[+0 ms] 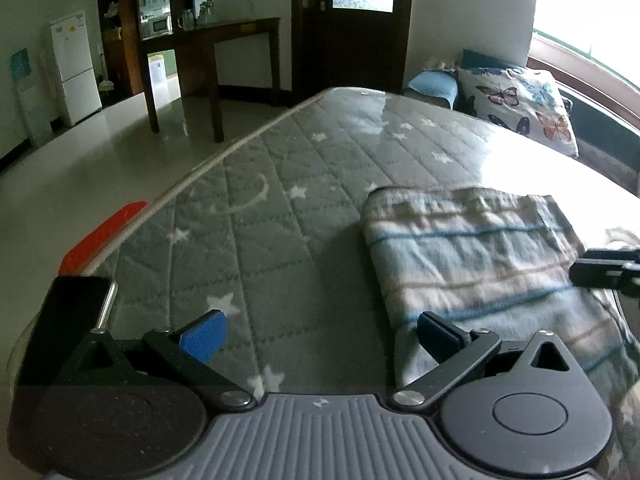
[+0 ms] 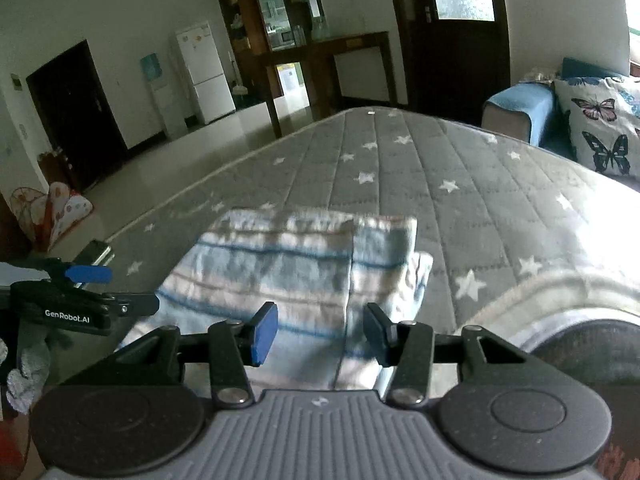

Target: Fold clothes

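Observation:
A folded cloth with blue and beige stripes [image 1: 472,252] [image 2: 288,272] lies flat on the grey star-print mattress [image 1: 280,200] [image 2: 460,168]. My left gripper [image 1: 320,334] stands wide open at the cloth's near left corner. Its right finger [image 1: 436,330] is over the cloth's edge and its left finger [image 1: 204,336] is over bare mattress. My right gripper [image 2: 320,334] is open above the near edge of the cloth, with nothing pinched between its pads. The left gripper [image 2: 116,290] shows at the left of the right wrist view. The right gripper's tip [image 1: 600,268] enters at the right edge of the left wrist view.
A butterfly pillow [image 1: 524,108] and a blue sofa arm [image 2: 520,108] stand beyond the mattress's far right. A dark wooden table [image 1: 212,52] and a white fridge [image 1: 76,68] stand across the floor. A red object [image 1: 104,236] and a black slab [image 1: 72,312] sit at the mattress's left edge.

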Demonstrator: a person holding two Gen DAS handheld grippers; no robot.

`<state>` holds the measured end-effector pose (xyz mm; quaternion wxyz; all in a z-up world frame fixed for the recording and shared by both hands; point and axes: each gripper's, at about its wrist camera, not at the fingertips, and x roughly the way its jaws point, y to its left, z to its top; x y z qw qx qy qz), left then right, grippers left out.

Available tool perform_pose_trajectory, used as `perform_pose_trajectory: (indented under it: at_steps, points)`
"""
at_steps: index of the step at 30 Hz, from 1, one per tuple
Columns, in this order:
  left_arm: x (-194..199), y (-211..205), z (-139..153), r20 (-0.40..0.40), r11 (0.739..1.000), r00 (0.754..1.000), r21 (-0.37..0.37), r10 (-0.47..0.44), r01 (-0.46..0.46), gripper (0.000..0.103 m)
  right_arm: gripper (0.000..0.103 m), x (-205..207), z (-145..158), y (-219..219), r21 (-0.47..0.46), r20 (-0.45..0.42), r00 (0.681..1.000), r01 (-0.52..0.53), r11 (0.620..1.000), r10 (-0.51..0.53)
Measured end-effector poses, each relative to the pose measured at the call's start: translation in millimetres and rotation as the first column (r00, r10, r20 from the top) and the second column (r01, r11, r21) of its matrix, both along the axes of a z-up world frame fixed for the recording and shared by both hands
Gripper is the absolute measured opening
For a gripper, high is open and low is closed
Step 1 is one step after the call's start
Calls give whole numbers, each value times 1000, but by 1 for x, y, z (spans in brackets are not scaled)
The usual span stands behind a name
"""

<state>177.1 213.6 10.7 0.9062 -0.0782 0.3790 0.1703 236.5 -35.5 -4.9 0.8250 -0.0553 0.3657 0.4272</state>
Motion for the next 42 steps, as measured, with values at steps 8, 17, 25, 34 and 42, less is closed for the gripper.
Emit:
perform_pose_trajectory:
  at_steps: [8, 17, 25, 34, 42]
  points:
    - [30, 3, 8, 1, 999, 1000, 38, 4, -4, 103, 48, 12, -3, 8, 12, -23, 1000, -5, 1000, 6]
    - [77, 9, 9, 15, 999, 1000, 44, 21, -22, 103, 48, 43, -7, 29, 18, -10, 1000, 6, 1000, -6]
    - [102, 14, -12, -31, 997, 998, 62, 56, -54, 103, 48, 53, -17, 32, 0, -22, 1000, -2, 1000, 2]
    - [79, 12, 2, -31, 996, 998, 76, 58, -55, 103, 49, 25, 6, 26, -50, 27, 999, -41, 998, 43]
    - [24, -11, 7, -40, 997, 999, 79, -12, 15, 103, 54, -41, 18, 14, -150, 89, 989, -106, 983, 120]
